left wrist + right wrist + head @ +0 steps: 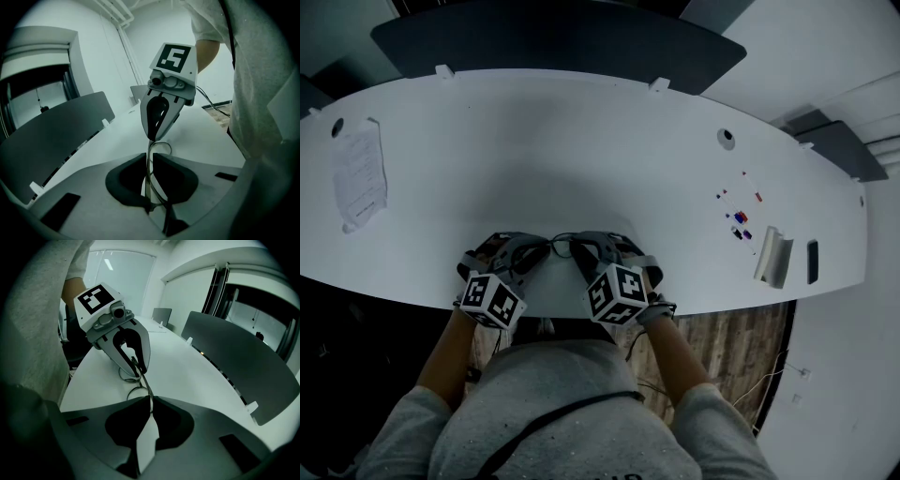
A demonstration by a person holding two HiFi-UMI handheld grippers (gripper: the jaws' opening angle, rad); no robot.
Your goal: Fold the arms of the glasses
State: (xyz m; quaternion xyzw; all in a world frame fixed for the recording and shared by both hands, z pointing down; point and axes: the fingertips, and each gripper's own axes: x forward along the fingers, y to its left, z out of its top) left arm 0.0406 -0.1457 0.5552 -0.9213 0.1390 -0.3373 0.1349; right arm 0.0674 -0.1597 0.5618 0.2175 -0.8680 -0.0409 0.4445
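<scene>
Both tools at the near edge of the long white curved table (581, 141), tips facing each other, almost touching.

Thin dark wire-framed glasses (560, 246) span the small gap between the two tips, right at the table's near edge, close in front of the person's grey shirt (553, 403). I can't tell whether they rest on the top or hang just above it.

Left gripper (542, 251): jaws pinched nearly together on a thin wire part of the glasses. From its own view the wire runs up between the pads toward the other tool, with a lens loop showing just past the tips.

Right gripper (574, 249): also clenched, jaws tight on a thin arm of the glasses. In its own view that arm runs straight from its pads to the left tool's tips, lens loops lying low beside it.

Elsewhere on the table: printed paper sheet (358, 176) far left; small coloured bits (739, 220), a silvery curved piece (773, 255) and a flat dark slab (812, 261) far right. Dark grey panel (553, 37) stands along the far edge.
</scene>
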